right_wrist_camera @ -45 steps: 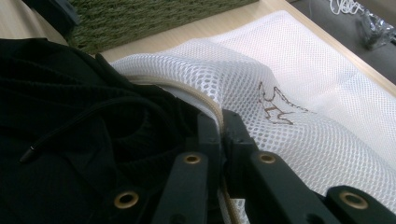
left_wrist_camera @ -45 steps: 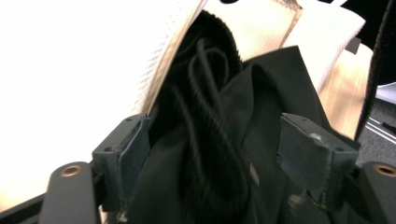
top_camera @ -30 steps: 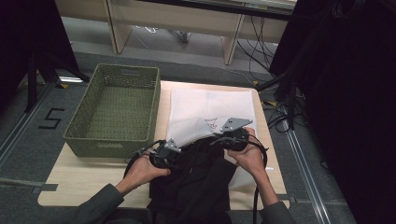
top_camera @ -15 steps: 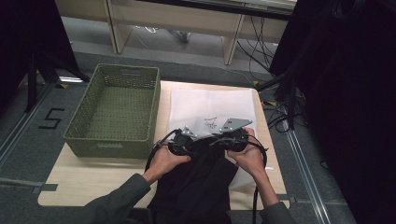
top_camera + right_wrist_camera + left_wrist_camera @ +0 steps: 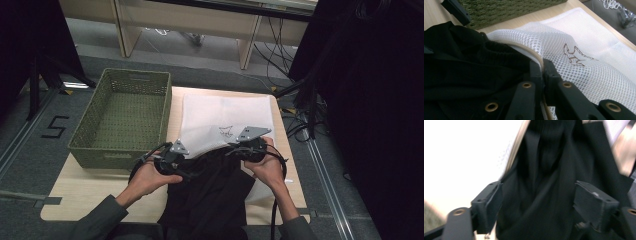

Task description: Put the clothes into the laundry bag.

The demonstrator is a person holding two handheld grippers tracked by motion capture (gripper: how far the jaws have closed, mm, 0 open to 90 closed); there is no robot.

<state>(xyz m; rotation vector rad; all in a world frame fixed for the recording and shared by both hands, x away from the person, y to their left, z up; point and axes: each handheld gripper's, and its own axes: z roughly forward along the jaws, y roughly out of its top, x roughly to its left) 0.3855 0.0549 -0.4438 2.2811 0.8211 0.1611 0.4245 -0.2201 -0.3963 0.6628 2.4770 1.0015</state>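
Right tongs (image 5: 543,66) are clenched on the beige-trimmed mouth edge of the white mesh bag (image 5: 584,45), holding it up off the bench (image 5: 90,187) near its near-right area; the rest of the bag lies flat toward the far edge. Left tongs (image 5: 537,205) are released, jaws wide apart with the black garment (image 5: 549,182) between them but not pinched, just beside the bag mouth. The garment is bunched at the near edge of the bench, its top tucked into the bag opening; the green basket (image 5: 122,85) sits at the far-left corner.
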